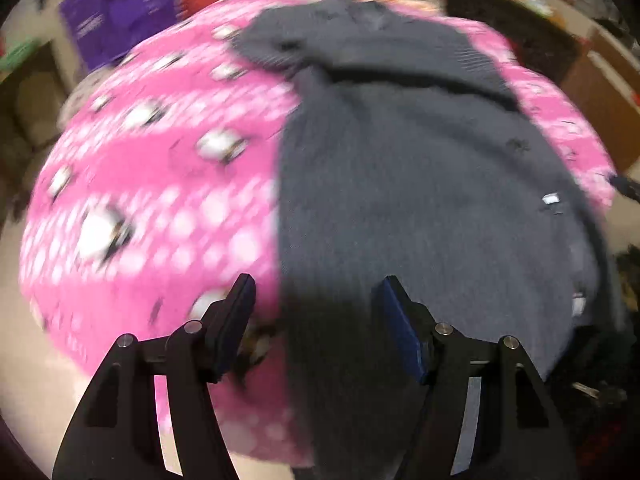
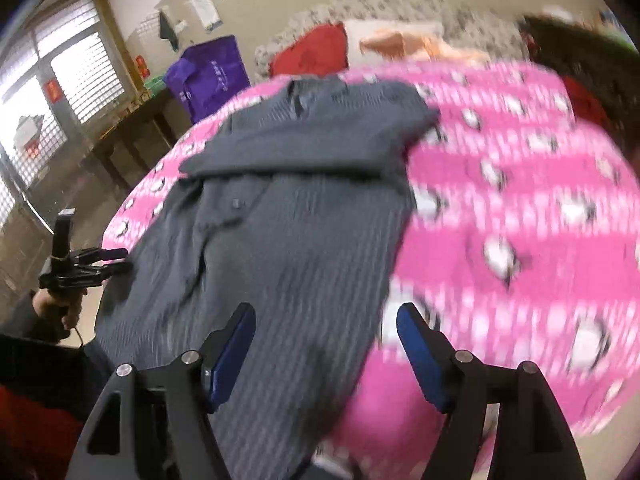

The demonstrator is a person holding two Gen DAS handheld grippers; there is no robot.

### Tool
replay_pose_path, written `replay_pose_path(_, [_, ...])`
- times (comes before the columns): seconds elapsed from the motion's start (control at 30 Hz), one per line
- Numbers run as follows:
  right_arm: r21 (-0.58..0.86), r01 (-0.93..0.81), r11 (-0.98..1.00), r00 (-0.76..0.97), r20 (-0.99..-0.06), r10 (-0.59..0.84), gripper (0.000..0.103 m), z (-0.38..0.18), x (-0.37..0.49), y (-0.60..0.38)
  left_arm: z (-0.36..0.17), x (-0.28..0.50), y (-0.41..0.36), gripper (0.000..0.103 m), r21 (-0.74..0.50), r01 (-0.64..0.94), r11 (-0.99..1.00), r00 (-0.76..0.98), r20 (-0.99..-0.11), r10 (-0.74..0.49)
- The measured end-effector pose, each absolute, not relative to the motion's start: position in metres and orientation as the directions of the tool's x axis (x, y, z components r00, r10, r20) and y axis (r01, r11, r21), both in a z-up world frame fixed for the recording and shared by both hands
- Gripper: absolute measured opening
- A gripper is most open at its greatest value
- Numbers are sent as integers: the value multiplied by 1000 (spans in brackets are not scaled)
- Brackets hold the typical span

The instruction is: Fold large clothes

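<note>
Grey shirt [image 2: 288,216] on pink blanket [image 2: 520,216] | purple bag [image 2: 208,76] behind

So that's one grey shirt [image 2: 280,240] on one pink blanket [image 2: 520,200], two tongs [image 2: 326,340] [image 1: 314,308], one purple bag [image 2: 212,76], one red cushion [image 2: 312,52].

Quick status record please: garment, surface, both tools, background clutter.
garment: dark grey ribbed shirt, laid flat, top part folded over
surface: pink patterned blanket
left tool: open, nothing between its fingers
right tool: open, above the shirt's edge, holding nothing
background: purple bag, red cloth, orange cloth
image quality: motion blurred
</note>
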State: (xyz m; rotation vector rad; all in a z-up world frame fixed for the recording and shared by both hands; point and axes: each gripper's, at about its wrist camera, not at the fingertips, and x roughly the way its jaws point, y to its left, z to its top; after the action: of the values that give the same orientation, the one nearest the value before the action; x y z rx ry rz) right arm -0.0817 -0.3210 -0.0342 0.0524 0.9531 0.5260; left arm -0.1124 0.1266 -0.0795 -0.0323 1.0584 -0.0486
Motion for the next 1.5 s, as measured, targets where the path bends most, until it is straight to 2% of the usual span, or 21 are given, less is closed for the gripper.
replay_pose_path(0.1, [379, -357, 854, 424, -748, 510, 70, -60, -92, -335, -81, -122, 143, 65, -181, -27, 983, 508, -849, -143])
replay_pose_path(0.27, [544, -305, 782, 327, -711, 623, 71, -104, -89, -344, -86, -111, 144, 70, -297, 31, 955, 468, -840, -276])
replay_pose_path(0.43, [640, -345, 686, 309, -613, 727, 70, -116, -77, -338, -86, -99, 139, 75, -323, 35, 946, 488, -820, -298])
replay_pose_path(0.53, [680, -383, 626, 308, -545, 780, 62, -109, -76, -341, -83, -100, 134, 75, -429, 113, 896, 436, -789, -433])
replay_pose_path(0.57, [693, -385, 609, 313, -522, 793, 60, -109, -77, -345, -82, -101, 132, 75, -436, 122, 892, 433, -785, -443])
replay_pose_path(0.63, [685, -361, 633, 283, -566, 774, 57, -119, -76, -345, -83, -103, 130, 75, -407, 141, 903, 418, -802, -427])
replay_pose_path(0.73, [649, -434, 625, 221, -596, 772, 57, -117, -85, -327, -86, -102, 134, 75, -450, 138, 883, 405, -788, -465])
replay_pose_path(0.8, [574, -465, 674, 228, -658, 717, 57, -114, -82, -318, -87, -101, 133, 75, -486, 155, 860, 382, -773, -506])
replay_pose_path(0.9, [620, -417, 665, 245, -627, 739, 57, -115, -75, -316, -88, -96, 123, 75, -524, 197, 828, 328, -761, -560])
replay_pose_path(0.93, [622, -441, 647, 236, -615, 752, 57, -112, -76, -313, -88, -96, 119, 76, -524, 211, 826, 314, -764, -564])
replay_pose_path(1.0, [599, -467, 651, 230, -628, 743, 57, -110, -76, -309, -85, -96, 108, 76, -424, 262, 867, 320, -809, -492])
replay_pose_path(1.07, [582, -387, 715, 283, -663, 693, 57, -117, -67, -316, -85, -88, 119, 74, -420, 210, 883, 356, -808, -469])
replay_pose_path(1.13, [695, -354, 626, 250, -575, 779, 57, -120, -64, -324, -87, -82, 130, 74, -510, 145, 848, 366, -768, -525])
replay_pose_path(1.17, [731, -400, 552, 213, -512, 832, 57, -116, -69, -322, -87, -82, 125, 74, -519, 169, 838, 349, -763, -544])
replay_pose_path(1.2, [731, -440, 522, 189, -493, 849, 57, -111, -72, -316, -85, -83, 115, 74, -495, 222, 840, 331, -772, -543])
replay_pose_path(1.23, [714, -461, 526, 189, -500, 845, 57, -109, -74, -313, -83, -84, 110, 74, -460, 253, 851, 331, -786, -523])
replay_pose_path(1.3, [667, -428, 609, 211, -582, 785, 57, -118, -67, -309, -86, -80, 114, 74, -430, 240, 870, 344, -800, -491])
replay_pose_path(1.33, [685, -387, 617, 201, -590, 782, 58, -126, -62, -309, -87, -77, 119, 73, -465, 211, 860, 351, -785, -510])
replay_pose_path(1.4, [716, -410, 565, 201, -534, 821, 58, -121, -61, -307, -88, -76, 118, 73, -472, 195, 860, 363, -779, -510])
replay_pose_path(1.47, [641, -448, 623, 221, -596, 772, 57, -118, -63, -299, -88, -79, 108, 73, -416, 220, 882, 381, -796, -470])
replay_pose_path(1.5, [623, -441, 646, 225, -621, 751, 53, -123, -63, -296, -89, -81, 106, 71, -403, 215, 890, 396, -797, -456])
